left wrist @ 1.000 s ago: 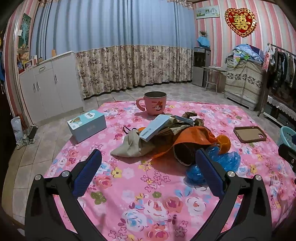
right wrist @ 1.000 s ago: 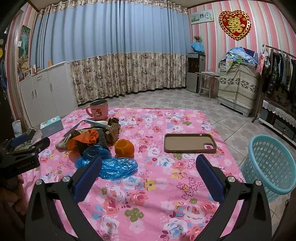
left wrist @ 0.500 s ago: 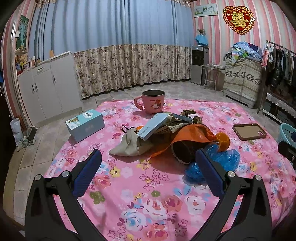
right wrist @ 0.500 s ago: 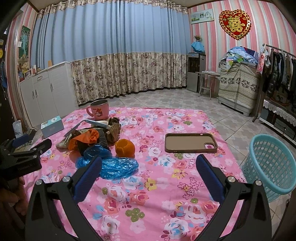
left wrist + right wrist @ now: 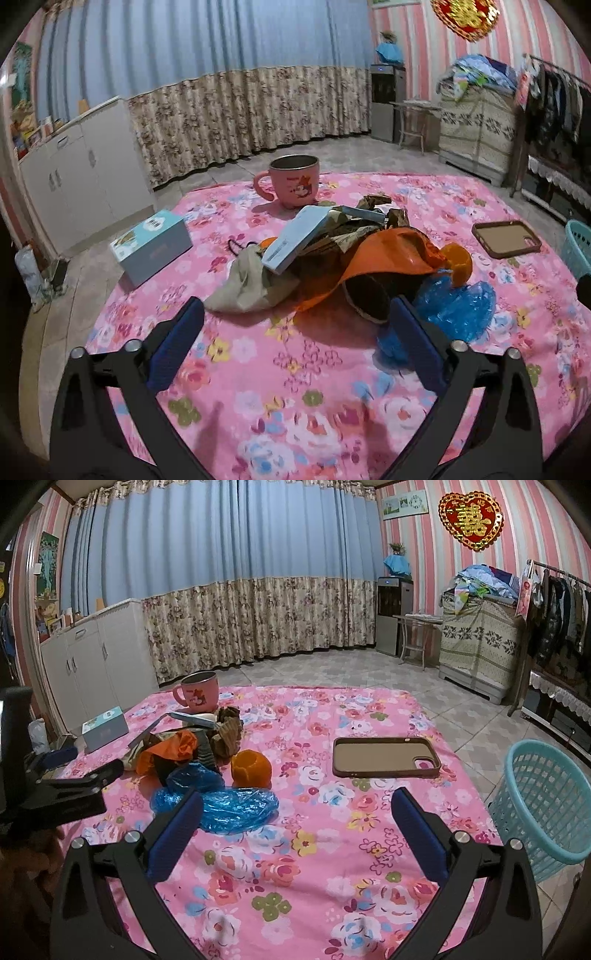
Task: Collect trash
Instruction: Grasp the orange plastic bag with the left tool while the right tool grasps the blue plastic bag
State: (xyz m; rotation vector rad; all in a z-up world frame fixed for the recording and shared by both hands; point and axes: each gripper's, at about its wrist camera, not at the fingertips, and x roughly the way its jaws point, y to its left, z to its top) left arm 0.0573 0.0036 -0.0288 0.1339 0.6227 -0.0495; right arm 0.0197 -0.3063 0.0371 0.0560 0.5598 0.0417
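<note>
Left gripper (image 5: 295, 332) hanging wide open, jaws just closing slightly, nothing between them, near the trash pile (image 5: 332, 258) at the worktop's (image 5: 277, 387) middle. Right gripper (image 5: 295, 812) hanging wide open, empty, by blue plastic bag (image 5: 236, 808).

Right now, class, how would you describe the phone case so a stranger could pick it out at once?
Start at the pink floral tablecloth. On the side nearest the teal basket, well apart from the trash pile, lies the phone case. It is the only flat brown rectangle, lying open side up with a camera cutout at one end.
</note>
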